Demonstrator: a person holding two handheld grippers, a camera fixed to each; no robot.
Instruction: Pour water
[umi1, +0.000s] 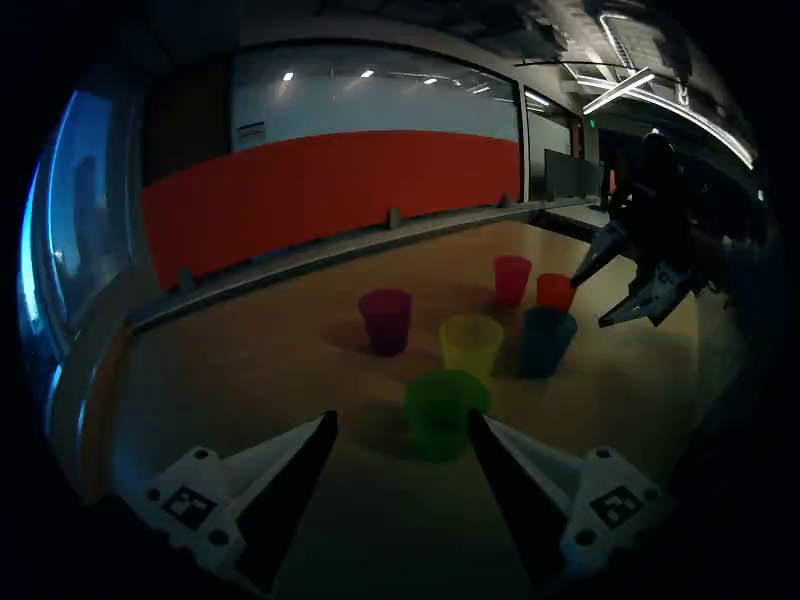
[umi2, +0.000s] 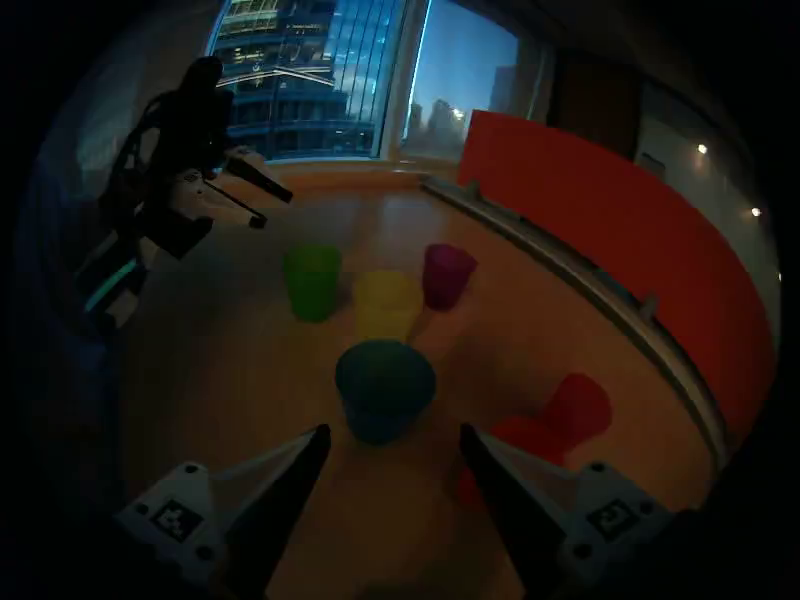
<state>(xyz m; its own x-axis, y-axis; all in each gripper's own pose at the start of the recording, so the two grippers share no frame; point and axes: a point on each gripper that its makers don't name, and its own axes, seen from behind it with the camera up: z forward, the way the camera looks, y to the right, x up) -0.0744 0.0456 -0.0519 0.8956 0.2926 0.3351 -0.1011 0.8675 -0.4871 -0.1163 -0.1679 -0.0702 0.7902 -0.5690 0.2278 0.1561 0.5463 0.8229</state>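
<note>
On the wooden table (umi1: 250, 370), in the left gripper view, we see six plastic cups grouped toward the middle. The left gripper (umi1: 400, 428) hangs low over the near edge with its fingers spread and nothing between them. The green cup (umi1: 445, 412) stands upright just beyond the fingertips, untouched. Past it stand the purple cup (umi1: 386, 320) on the left, the yellow cup (umi1: 471, 345) in the middle and the blue cup (umi1: 546, 340) on the right. The yellow and blue cups are just beside each other. Nearer the far edge, which runs below a red wall panel (umi1: 330, 190), are the pink cup (umi1: 511, 278) and the orange cup (umi1: 555, 291). The right gripper (umi1: 588, 306) hovers by the right edge, its fingers parted and free, near the orange and blue cups. We cannot tell whether any cup holds water.

In the right gripper view, the right gripper (umi2: 392, 440) has its fingers released, and the blue cup (umi2: 384, 388) sits upright just ahead of the gap, touched by neither. Behind it stands the yellow cup (umi2: 387, 303), flanked by the green cup (umi2: 312, 282) and the purple cup (umi2: 447, 275). Toward the table edge below the red panel, the pink cup (umi2: 580, 405) and orange cup (umi2: 497, 440) both look red, the orange one partly hidden by a finger. The left gripper (umi2: 278, 211) hovers over the table's far left part, fingers apart, before tall windows (umi2: 320, 80).
</note>
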